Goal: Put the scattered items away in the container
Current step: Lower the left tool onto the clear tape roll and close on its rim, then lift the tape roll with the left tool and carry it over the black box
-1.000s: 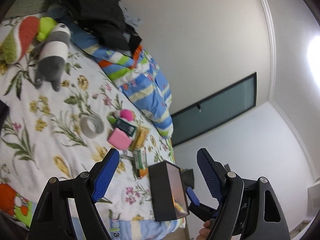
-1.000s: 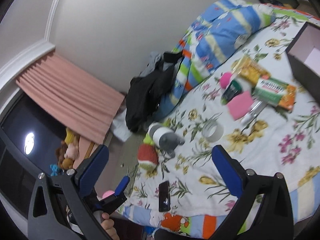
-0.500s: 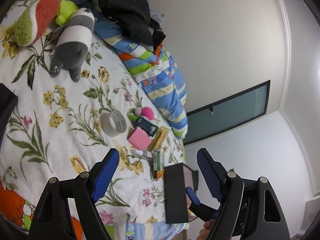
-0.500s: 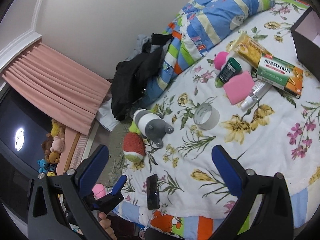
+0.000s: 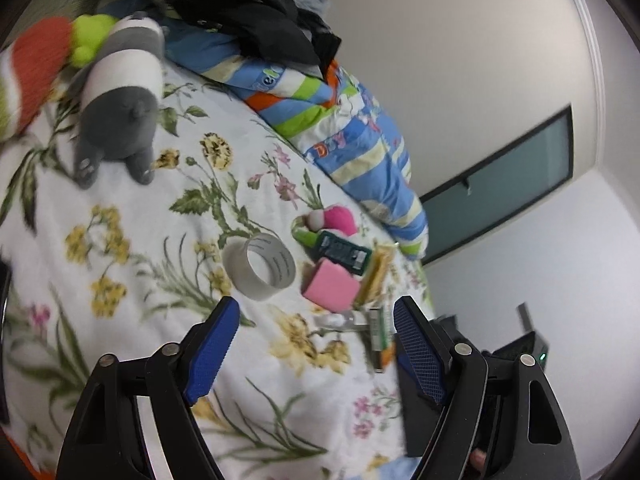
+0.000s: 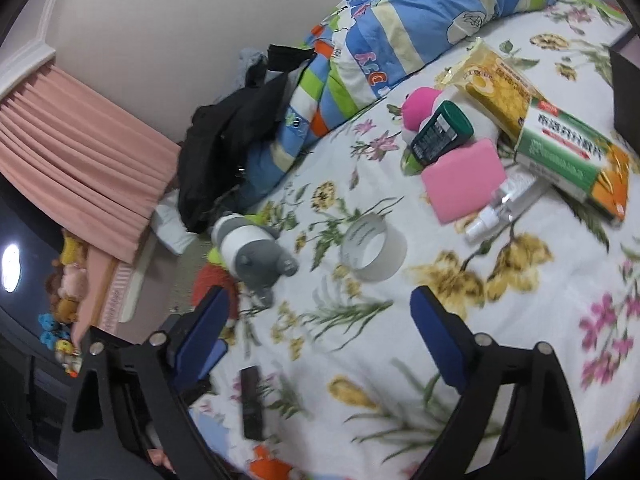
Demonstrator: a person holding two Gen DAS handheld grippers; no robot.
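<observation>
- The left gripper (image 5: 316, 330) sits at the bottom of the left wrist view, its 2 blue-padded jaws spread wide with nothing between them, above the floral bedspread (image 5: 120, 208).
- The right gripper (image 6: 320, 320) fills the bottom of the right wrist view, its jaws equally wide apart and holding nothing.
- A roll of clear tape (image 6: 374, 248) lies on its side at the centre of the right wrist view, apart from the other items; in the left wrist view it (image 5: 259, 266) is just above the left finger.
- A pink sponge block (image 6: 464, 180) lies right of centre, touching a dark green bottle (image 6: 440, 130) that leans across a pink-and-white plush toy (image 6: 420, 106).
- A small clear spray bottle (image 6: 502, 206) lies along the sponge's lower right edge, partly under a green-and-orange medicine box (image 6: 576, 158).
- A yellow snack packet (image 6: 492, 84) lies at the upper right, its end under the medicine box.
- The container, a dark box (image 6: 624, 92), shows only as a corner at the right edge of the right wrist view; in the left wrist view it (image 5: 416, 412) is mostly hidden behind the right finger at the lower right.
- A grey-and-white plush animal (image 5: 120, 92) lies at the upper left beside a red-and-green plush (image 5: 32, 68).
- A striped quilt (image 6: 400, 28) and black clothing (image 6: 228, 140) are heaped along the top.
- A black phone (image 6: 252, 402) lies at the lower left of the right wrist view.
</observation>
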